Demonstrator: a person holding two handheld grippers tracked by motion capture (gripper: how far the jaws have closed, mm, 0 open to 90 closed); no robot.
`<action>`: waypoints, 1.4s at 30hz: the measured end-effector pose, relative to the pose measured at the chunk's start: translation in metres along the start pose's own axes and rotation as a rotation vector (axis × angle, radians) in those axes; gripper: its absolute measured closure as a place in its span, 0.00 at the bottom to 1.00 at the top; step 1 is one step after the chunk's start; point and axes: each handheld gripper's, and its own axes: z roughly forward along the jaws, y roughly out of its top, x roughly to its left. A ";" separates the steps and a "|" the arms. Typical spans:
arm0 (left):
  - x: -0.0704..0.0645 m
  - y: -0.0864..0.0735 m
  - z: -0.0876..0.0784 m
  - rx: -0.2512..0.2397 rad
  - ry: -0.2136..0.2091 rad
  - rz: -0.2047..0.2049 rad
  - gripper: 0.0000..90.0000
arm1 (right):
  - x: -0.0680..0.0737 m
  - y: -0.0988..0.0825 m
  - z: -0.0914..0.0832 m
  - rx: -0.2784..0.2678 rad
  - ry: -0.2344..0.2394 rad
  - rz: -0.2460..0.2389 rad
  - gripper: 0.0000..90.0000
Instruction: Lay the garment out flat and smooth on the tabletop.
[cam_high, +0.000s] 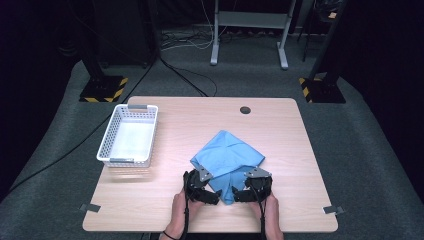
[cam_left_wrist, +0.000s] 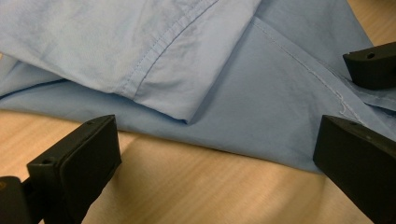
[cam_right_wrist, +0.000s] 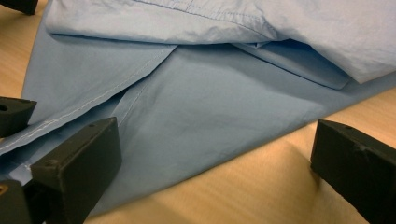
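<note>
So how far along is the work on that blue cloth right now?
Early to midway, I'd judge. The blue cloth already lies partly folded, layers overlapping, on the table. In hand: the left tool and right tool are both open at its near corner, gripping nothing yet. Left: finishing the folds, and perhaps moving it to the white basket, which holds no cloth.

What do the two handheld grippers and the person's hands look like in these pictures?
Both the left gripper and the right gripper are black, each topped with a grey three-cornered plate. Their jaws are blocky black pads with small round holes near the tips. A black cable trails back from each along the forearm. The left hand and right hand are bare, with a dark band at the left wrist.
</note>
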 end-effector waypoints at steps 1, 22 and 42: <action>-0.001 -0.001 -0.001 0.002 -0.001 0.003 0.01 | 0.001 -0.002 -0.002 -0.001 -0.003 -0.001 0.01; -0.031 -0.015 -0.015 -0.005 -0.008 0.028 0.01 | 0.012 -0.023 -0.023 0.003 0.009 -0.005 0.01; -0.047 -0.022 -0.022 0.002 -0.044 0.037 0.01 | 0.018 -0.037 -0.038 0.008 0.020 -0.018 0.01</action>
